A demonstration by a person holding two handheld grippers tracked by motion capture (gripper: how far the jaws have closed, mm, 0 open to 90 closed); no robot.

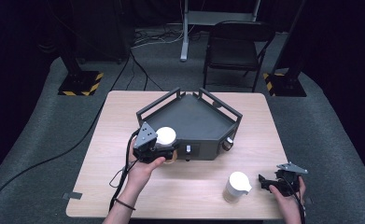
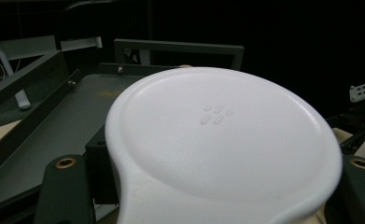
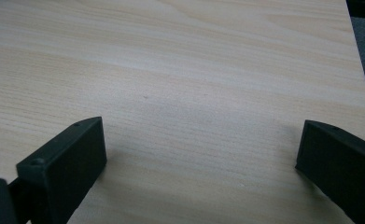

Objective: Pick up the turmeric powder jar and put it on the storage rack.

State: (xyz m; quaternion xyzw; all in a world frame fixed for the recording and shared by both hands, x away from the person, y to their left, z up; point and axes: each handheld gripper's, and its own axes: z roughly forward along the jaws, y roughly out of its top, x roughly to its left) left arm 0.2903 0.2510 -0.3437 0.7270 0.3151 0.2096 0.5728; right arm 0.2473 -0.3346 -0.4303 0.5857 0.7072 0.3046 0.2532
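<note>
Cup (image 1: pixel 165 138) with a white lid sat pinched between the fingers of my left gripper (image 1: pixel 159 150), held upright, its long axis vertical, just off the front left wall of the dark grey tray (image 1: pixel 196 122). In the left gripper view the lid (image 2: pixel 220 140) lay close under the camera, and the tray floor opened ahead of it, past a low rail. So the tray lay straight forward from my left fingers, toward the far edge of the bench (image 1: pixel 124 186); I judged the cup needed to clear that wall before going in. My right gripper (image 1: pixel 270 183) rested near the front right corner of the bench, its fingers (image 3: pixel 61 172) spread wide over bare wood, pinching nothing. A second lidded cup (image 1: pixel 236 186) stood just beside it, nearer my right hand than my left.
</note>
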